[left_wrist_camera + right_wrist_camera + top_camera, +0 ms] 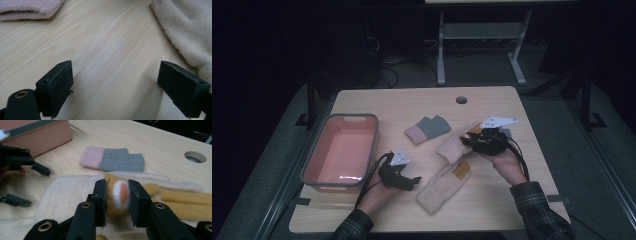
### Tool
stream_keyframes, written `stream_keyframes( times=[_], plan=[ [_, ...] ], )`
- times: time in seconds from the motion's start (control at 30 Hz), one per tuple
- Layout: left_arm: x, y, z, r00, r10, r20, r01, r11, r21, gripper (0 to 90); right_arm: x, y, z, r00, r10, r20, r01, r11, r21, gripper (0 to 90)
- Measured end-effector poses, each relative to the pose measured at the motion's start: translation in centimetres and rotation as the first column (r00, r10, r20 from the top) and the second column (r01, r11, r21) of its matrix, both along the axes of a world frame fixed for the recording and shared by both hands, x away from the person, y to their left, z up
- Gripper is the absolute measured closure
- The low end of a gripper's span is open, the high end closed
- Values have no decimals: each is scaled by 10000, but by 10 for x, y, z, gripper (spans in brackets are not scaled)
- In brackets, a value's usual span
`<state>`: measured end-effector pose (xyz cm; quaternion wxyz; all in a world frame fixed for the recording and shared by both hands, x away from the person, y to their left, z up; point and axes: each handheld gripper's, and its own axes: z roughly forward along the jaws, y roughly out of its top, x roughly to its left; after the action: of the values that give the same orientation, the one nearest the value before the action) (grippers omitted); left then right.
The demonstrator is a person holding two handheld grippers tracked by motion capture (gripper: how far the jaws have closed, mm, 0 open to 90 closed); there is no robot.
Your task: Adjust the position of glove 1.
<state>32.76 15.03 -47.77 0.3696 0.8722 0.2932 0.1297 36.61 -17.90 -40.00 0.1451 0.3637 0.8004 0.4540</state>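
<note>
Two cream gloves with mustard-yellow parts lie on the wooden table. My right gripper (469,139) (117,197) is shut on the upper cream glove (452,147), its pads squeezing a fuzzy yellow-and-white part with an orange spot (121,195). The lower cream glove (439,187) (185,30) lies flat. My left gripper (412,181) (115,75) stands open just left of it, low over bare wood, with nothing between its fingers. A grey glove with a pink cuff (428,129) (112,160) lies farther back.
A pink bin with a grey rim (314,155) (42,135) stands at the table's left side. A round cable hole (461,100) (195,157) sits near the far edge. A metal stand (482,45) is on the floor beyond the table.
</note>
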Motion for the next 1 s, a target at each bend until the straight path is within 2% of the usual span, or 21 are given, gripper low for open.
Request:
stream_keyframes(
  times=[0.1,0.23,0.43,0.6,0.7,1.0],
  plan=[
    [0,0,0,10000,28,0,-28,10000,-46,126,-10,0,0,9999,140,43,-139,9997,-193,690],
    [0,0,0,10000,48,-37,-48,10000,-74,126,-20,0,-2,9997,249,9,-249,9995,-204,690],
    [0,0,0,10000,33,-22,-33,10000,-51,126,-36,2,-2,9992,361,-169,-360,9993,22,690],
    [-1,-1,0,10000,58,-53,-59,9999,-109,126,-50,4,-4,9981,615,-96,-615,9981,21,690],
    [0,0,0,10000,7,-23,-7,10000,-25,126,-58,7,-7,9979,577,-309,-570,9981,222,690],
    [0,0,0,10000,34,-22,-34,10000,-66,126,-72,22,-10,9947,970,-340,-961,9950,280,687]
  ],
)
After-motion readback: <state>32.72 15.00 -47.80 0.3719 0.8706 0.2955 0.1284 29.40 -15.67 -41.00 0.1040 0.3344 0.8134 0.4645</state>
